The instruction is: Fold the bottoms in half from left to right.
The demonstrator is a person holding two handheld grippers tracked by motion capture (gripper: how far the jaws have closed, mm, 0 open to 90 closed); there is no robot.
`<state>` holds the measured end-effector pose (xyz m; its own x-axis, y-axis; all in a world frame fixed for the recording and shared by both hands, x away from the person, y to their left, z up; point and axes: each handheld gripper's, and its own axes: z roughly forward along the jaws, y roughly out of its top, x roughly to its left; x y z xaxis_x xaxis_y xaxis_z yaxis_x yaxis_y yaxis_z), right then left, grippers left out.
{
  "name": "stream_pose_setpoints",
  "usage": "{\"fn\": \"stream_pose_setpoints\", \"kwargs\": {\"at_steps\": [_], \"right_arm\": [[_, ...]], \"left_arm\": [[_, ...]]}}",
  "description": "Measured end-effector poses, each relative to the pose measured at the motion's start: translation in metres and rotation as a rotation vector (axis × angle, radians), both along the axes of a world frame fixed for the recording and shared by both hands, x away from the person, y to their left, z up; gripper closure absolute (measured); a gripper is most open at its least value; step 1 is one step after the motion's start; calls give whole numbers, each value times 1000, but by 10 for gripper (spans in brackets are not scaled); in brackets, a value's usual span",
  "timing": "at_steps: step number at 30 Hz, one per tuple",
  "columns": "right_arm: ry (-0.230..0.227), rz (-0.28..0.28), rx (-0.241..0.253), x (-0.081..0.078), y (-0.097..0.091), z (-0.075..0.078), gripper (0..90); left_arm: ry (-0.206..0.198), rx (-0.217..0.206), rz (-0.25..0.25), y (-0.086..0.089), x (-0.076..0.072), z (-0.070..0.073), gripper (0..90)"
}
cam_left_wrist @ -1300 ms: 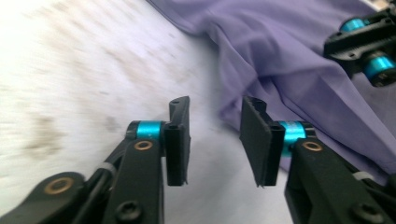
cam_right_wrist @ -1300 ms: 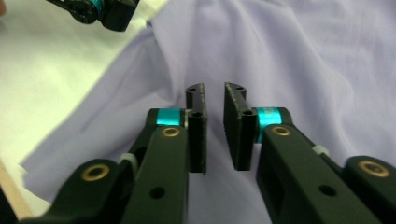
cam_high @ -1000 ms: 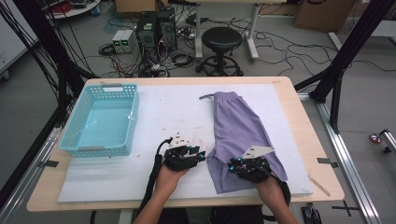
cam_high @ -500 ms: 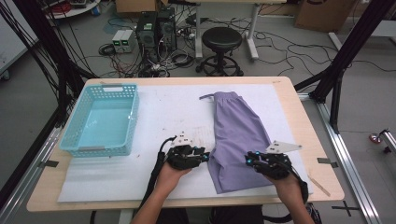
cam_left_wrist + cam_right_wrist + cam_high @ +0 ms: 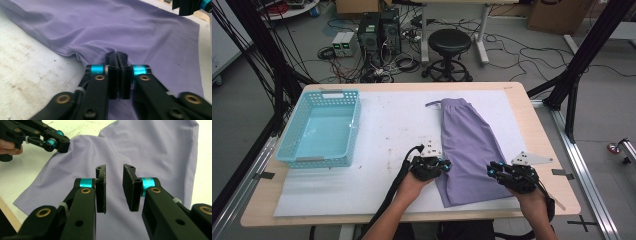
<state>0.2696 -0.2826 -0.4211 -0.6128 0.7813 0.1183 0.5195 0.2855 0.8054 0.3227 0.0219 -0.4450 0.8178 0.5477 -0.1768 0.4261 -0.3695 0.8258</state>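
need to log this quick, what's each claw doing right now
left claw: just closed, pinching the purple garment at its edge.
right claw: open above the garment, holding nothing.

Purple shorts [image 5: 468, 150] lying flat on the counter [image 5: 377, 135].

The shorts are a plain lilac cloth, folded lengthwise into one long panel, waistband at the far end with a bit of drawstring poking out to the left, hem at the near edge. They lie right of the middle of the white mat, slanted slightly. The cloth is mostly smooth; along the near left edge [image 5: 75, 51] it is puckered into a small ridge of wrinkles, pinched there. The hem [image 5: 30, 200] shows a stitched seam line.
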Motion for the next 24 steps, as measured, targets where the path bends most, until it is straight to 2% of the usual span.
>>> {"fn": "stream_pose_setpoints", "kwargs": {"at_steps": [1,4,6,9,11,12,13,14,15,17,19,20,24], "right_arm": [[3,0,-1,0,0,0,740],[1,-1,0,0,-1,0,741],[2,-6,1,-1,-2,0,741],[2,-8,-3,-1,-2,-1,739],[3,-9,-6,-1,-2,-1,735],[7,-12,-6,-1,-2,-1,734],[7,-14,-6,0,-2,-1,733],[8,-13,-9,0,-3,-1,732],[12,-18,-11,0,-3,-2,730],[16,-28,-24,0,-5,-3,726],[28,-49,-50,2,-8,-6,709],[48,-78,-61,3,-12,-8,690],[77,-153,-72,6,-23,-15,608]], "left_arm": [[22,-14,6,1,0,0,885],[48,-48,33,10,1,4,886],[74,-59,74,19,1,5,886],[111,-31,131,32,1,1,886],[127,0,145,38,1,-1,884],[124,-5,146,40,0,-1,878],[116,-25,157,42,0,0,834],[112,-53,167,44,-1,1,738],[105,-69,173,46,-1,2,678],[85,-92,183,49,-1,4,622],[82,-96,192,50,0,4,599],[83,-92,194,50,1,4,595],[79,-95,197,49,1,3,583]]}}
